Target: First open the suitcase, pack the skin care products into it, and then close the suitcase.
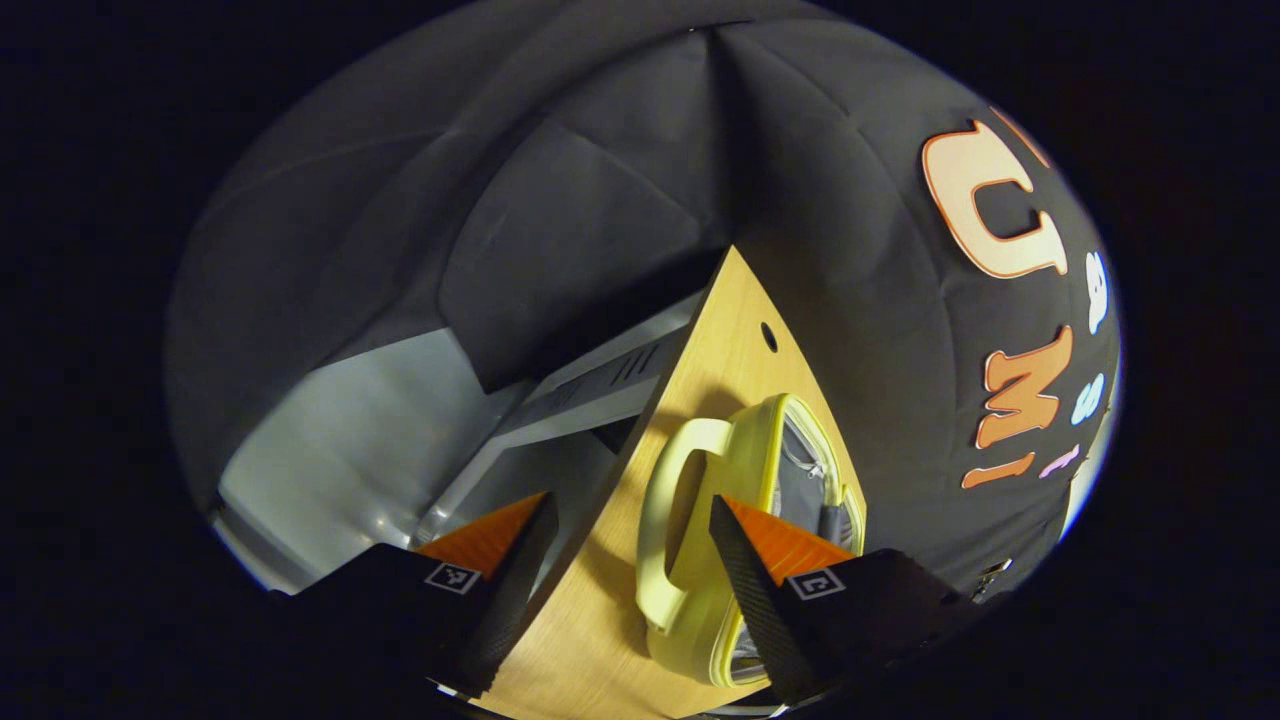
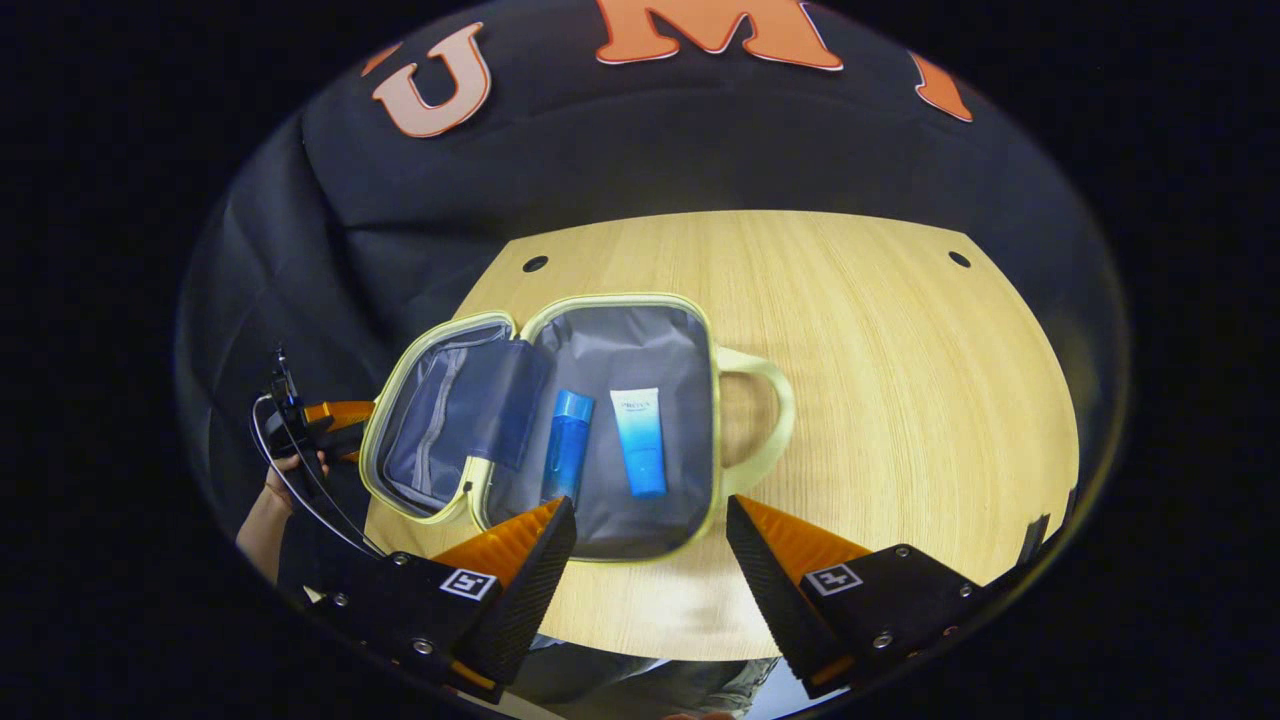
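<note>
Lying in the open suitcase (image 2: 640, 520): 2 products, apparently 1 bottle (image 2: 568, 445), 1 tube (image 2: 638, 442).

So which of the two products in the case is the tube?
The right-hand one, the tube: flat, white top fading to blue. The other is a round all-blue bottle nearer the lid.

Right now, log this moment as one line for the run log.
pale yellow zip suitcase: open on wooden table | blue bottle, blue tube: inside | left gripper: open | right gripper: open | closing: pending
</note>
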`<action>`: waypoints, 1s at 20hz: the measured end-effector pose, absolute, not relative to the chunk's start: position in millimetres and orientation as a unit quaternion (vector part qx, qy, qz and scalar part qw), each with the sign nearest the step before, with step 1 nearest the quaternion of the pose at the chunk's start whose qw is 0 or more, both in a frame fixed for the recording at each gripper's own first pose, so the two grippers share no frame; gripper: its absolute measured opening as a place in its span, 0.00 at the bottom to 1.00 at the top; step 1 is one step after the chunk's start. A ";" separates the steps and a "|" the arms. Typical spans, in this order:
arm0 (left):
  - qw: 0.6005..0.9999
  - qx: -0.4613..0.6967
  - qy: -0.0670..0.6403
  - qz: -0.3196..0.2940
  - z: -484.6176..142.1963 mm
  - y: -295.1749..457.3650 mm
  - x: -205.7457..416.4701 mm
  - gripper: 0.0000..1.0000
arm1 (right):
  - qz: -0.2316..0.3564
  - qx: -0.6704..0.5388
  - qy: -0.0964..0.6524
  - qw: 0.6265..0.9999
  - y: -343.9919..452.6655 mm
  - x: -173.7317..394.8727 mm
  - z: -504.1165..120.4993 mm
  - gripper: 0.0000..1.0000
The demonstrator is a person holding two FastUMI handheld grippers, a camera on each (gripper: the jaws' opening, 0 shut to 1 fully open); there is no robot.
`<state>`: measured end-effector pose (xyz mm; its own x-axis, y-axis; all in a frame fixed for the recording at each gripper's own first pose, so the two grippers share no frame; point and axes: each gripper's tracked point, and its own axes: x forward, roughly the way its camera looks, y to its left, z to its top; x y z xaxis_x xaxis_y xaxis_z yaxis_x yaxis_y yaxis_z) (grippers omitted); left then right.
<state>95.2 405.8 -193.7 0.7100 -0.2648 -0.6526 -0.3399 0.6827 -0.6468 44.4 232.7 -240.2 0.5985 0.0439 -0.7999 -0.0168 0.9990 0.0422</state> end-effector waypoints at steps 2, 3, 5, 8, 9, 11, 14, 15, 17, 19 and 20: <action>0.835 -0.398 0.379 0.025 -194.1 401.6 95.9 0.91 | 0.011 0.024 0.450 0.893 228.6 40.6 -239.9 0.96; 0.836 -0.397 0.377 0.029 -196.0 401.0 100.9 0.75 | 0.011 0.025 0.447 0.894 228.5 40.6 -238.6 0.96; 0.833 -0.408 0.373 0.022 -193.4 389.2 102.7 0.74 | 0.017 0.026 0.444 0.896 231.5 40.5 -235.7 0.96; 0.832 -0.378 0.401 0.062 -195.4 394.3 88.9 0.14 | 0.022 0.024 0.437 0.899 232.4 40.2 -233.1 0.96; 0.837 -0.374 0.396 0.057 -194.0 391.6 97.9 0.10 | 0.023 0.021 0.434 0.900 232.3 39.3 -233.4 0.96; 0.853 -0.339 0.393 0.052 -180.8 387.7 93.3 0.09 | 0.023 0.014 0.430 0.903 230.6 38.0 -234.2 0.96; 0.880 -0.264 0.392 0.046 -149.3 379.4 94.1 0.05 | 0.024 0.011 0.419 0.908 226.0 39.0 -234.3 0.96; 0.890 -0.240 0.386 0.038 -134.9 369.8 96.5 0.05 | 0.024 0.013 0.412 0.911 221.7 40.6 -228.5 0.96; 0.908 -0.188 0.374 0.031 -101.7 355.9 97.4 0.05 | 0.030 0.017 0.393 0.919 208.9 46.2 -208.8 0.96; 0.921 -0.163 0.353 0.028 -62.2 333.0 98.2 0.02 | 0.038 0.017 0.372 0.927 199.5 56.7 -197.4 0.96; 0.925 -0.153 0.347 0.030 -43.8 323.2 95.6 0.04 | 0.046 0.017 0.363 0.930 195.0 61.6 -191.2 0.96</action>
